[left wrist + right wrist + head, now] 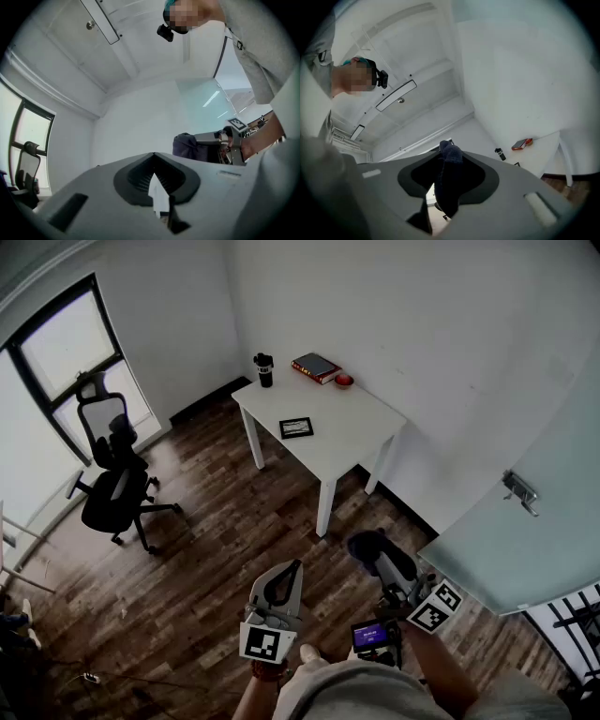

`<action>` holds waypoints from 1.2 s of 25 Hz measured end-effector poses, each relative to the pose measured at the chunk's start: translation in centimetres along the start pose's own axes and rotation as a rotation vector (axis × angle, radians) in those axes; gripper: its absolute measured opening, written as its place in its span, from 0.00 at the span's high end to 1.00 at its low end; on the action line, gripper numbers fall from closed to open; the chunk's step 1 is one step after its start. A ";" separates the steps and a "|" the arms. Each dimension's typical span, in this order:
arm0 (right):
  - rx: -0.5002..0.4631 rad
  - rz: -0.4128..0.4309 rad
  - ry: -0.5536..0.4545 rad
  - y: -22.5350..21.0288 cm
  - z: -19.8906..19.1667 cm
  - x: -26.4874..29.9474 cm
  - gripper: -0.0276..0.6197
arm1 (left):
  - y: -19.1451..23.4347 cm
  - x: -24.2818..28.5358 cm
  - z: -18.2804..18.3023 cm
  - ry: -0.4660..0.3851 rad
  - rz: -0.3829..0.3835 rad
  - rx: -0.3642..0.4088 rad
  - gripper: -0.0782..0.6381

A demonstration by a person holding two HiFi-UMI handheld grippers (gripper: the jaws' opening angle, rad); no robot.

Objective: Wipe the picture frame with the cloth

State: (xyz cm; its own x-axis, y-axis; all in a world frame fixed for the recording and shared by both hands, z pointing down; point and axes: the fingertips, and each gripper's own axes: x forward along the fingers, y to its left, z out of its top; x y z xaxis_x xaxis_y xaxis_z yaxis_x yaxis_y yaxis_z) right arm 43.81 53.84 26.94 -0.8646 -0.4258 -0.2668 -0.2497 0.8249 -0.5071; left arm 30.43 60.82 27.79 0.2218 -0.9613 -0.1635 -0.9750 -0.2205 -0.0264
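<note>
In the head view, the picture frame at upper centre was too small to show its picture, and the small red thing beside the book was too small to identify. The door ran off the right edge. In the right gripper view, the lower end of the cloth was hidden at bottom centre.

You face a white table by the wall: black flask at its far corner, red book near it, small red bowl just beside the book. Black office chair stands near the window, on wood floor.
</note>
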 end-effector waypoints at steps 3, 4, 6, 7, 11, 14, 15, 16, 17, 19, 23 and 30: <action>-0.014 0.006 0.004 -0.4 -0.4 1.4 0.76 | 1.2 0.4 -1.0 0.021 -0.010 0.003 0.89; -0.005 0.011 0.001 -0.7 -0.6 1.8 0.75 | 1.6 0.6 -1.2 0.018 -0.009 -0.001 0.89; 0.009 0.019 0.000 -1.2 -0.8 2.6 0.75 | 2.5 1.1 -1.7 0.006 -0.011 -0.009 0.89; 0.006 0.020 0.004 -1.5 -1.0 3.0 0.75 | 2.8 1.4 -2.1 0.005 -0.014 -0.010 0.89; -0.008 0.003 0.021 -4.3 -1.4 5.5 0.75 | 4.8 3.5 -4.0 0.034 -0.020 -0.012 0.89; 0.008 0.008 0.013 -7.3 -1.5 8.2 0.75 | 6.8 5.9 -5.3 0.053 -0.021 -0.002 0.89; 0.011 0.012 0.009 -8.4 -1.4 9.3 0.75 | 7.6 6.9 -5.7 0.060 -0.022 0.008 0.89; 0.011 0.015 0.006 -9.6 -1.3 10.4 0.75 | 8.4 8.0 -6.1 0.068 -0.024 0.018 0.89; 0.011 0.016 0.003 -10.8 -1.2 11.6 0.75 | 9.2 9.2 -6.4 0.077 -0.026 0.024 0.89; 0.013 0.015 0.000 -13.4 -0.7 13.9 0.75 | 10.9 11.8 -7.2 0.100 -0.028 0.024 0.89; 0.020 0.009 -0.011 -18.5 0.8 18.3 0.75 | 14.4 17.5 -8.4 0.142 -0.034 0.035 0.89; -0.079 -0.031 0.056 -27.1 1.5 23.7 0.75 | 18.7 26.3 -11.2 0.207 -0.053 0.073 0.89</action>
State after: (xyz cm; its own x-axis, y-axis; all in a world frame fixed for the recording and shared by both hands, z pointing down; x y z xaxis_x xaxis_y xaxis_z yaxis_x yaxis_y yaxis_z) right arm 30.73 20.83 33.12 -0.8783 -0.4322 -0.2044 -0.3087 0.8391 -0.4479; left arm 18.16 29.54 34.04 0.2628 -0.9638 0.0460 -0.9585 -0.2662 -0.1024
